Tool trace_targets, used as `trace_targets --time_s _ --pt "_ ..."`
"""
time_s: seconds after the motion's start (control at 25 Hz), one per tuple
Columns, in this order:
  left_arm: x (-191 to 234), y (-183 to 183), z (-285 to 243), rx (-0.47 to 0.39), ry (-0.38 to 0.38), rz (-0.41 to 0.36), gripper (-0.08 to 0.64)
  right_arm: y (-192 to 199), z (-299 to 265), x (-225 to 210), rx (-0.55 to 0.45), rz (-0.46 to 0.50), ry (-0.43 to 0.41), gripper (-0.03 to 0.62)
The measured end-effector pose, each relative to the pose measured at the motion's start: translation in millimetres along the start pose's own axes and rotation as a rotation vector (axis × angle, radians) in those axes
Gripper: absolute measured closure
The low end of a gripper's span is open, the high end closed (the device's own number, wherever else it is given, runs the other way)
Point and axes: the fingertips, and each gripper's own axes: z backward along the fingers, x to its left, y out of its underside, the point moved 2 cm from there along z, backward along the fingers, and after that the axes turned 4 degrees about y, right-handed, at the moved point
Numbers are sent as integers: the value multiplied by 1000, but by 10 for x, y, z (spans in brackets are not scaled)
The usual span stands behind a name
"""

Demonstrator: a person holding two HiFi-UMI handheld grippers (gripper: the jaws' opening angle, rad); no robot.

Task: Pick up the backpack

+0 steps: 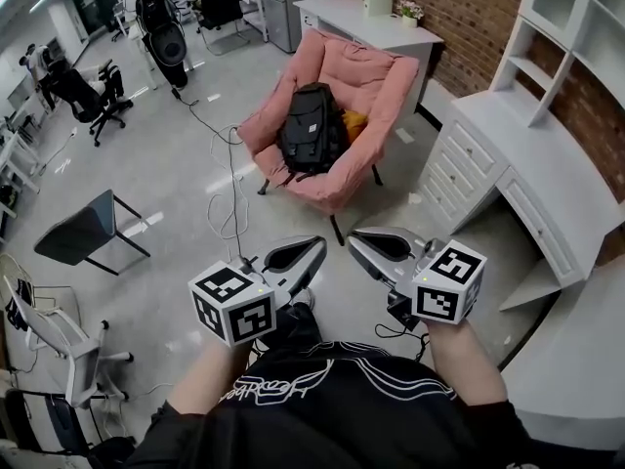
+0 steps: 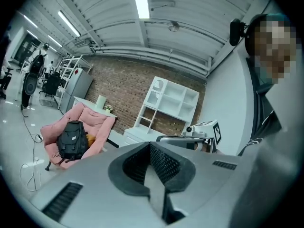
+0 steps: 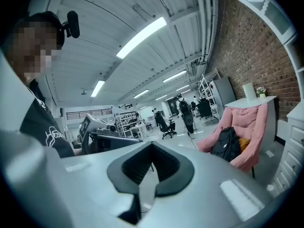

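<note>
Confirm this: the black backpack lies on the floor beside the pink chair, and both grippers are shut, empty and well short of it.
One thing is wrong. The black backpack is not on the floor: it rests on the seat of the pink chair, as the head view shows. The rest stands: the left gripper and right gripper are shut, empty and well short of it.

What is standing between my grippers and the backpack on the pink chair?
Nothing upright. Bare floor separates the left gripper and right gripper from the pink chair holding the backpack; only a thin cable lies there, toward the left.
</note>
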Motion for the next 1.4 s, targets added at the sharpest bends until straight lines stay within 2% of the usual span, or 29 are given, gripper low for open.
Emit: trace_targets --time_s 0.16,0.4,0.76,0.92,1.16,1.4 --pt "252 -29 -38 14 -15 -1 558 -6 -203 -140 21 -10 3 587" --pt "795 -168 -122 9 -11 70 558 -67 -589 -478 41 -35 18 587" --pt "2058 -433 -268 35 -31 175 558 -67 -1532 -1237 87 -149 39 586" --pt "2682 -583 -324 55 -43 203 558 -124 -2033 -1553 107 -172 52 587" --pt "3403 -830 -400 68 -19 238 558 -253 -2590 -1879 109 -210 71 586" --pt "3768 -1015 -493 56 21 238 558 -398 -2856 -2132 104 -200 107 586"
